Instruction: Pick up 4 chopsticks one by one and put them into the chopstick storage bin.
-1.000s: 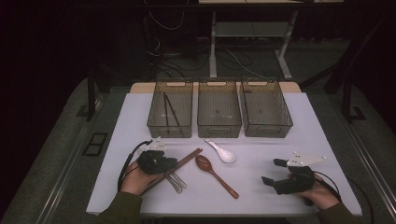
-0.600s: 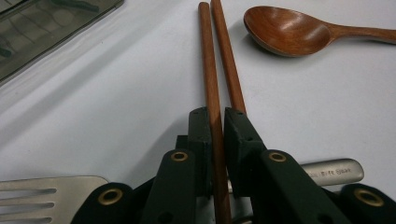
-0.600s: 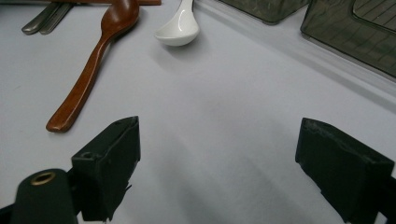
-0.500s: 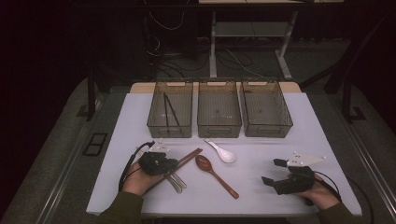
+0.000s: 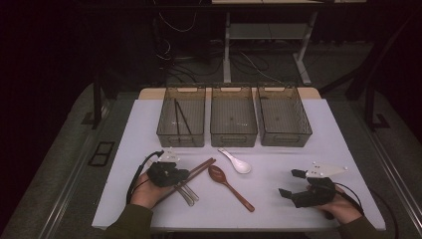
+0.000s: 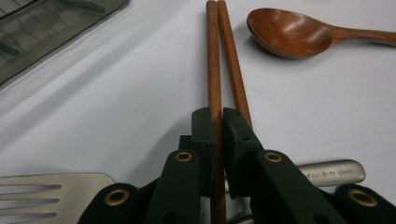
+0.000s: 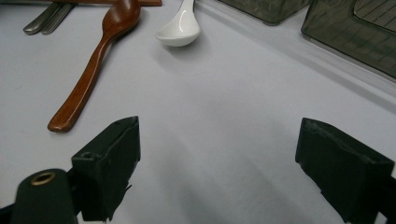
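Two brown wooden chopsticks (image 5: 199,168) lie side by side on the white table. My left gripper (image 5: 181,175) is low over their near end. In the left gripper view the left gripper (image 6: 218,126) is shut on one chopstick (image 6: 213,60), and the other chopstick (image 6: 232,65) runs under the right jaw. A wooden spoon (image 5: 229,185) lies just right of them, with a white ceramic spoon (image 5: 238,163) beyond it. My right gripper (image 5: 290,183) rests at the front right, open, with only bare table between its jaws (image 7: 217,154).
Three smoky clear bins stand in a row at the back: the left bin (image 5: 164,130) holds dark chopsticks, while the middle bin (image 5: 234,133) and right bin (image 5: 304,130) look empty. A metal fork (image 6: 51,191) and another metal handle (image 6: 334,171) lie under my left gripper.
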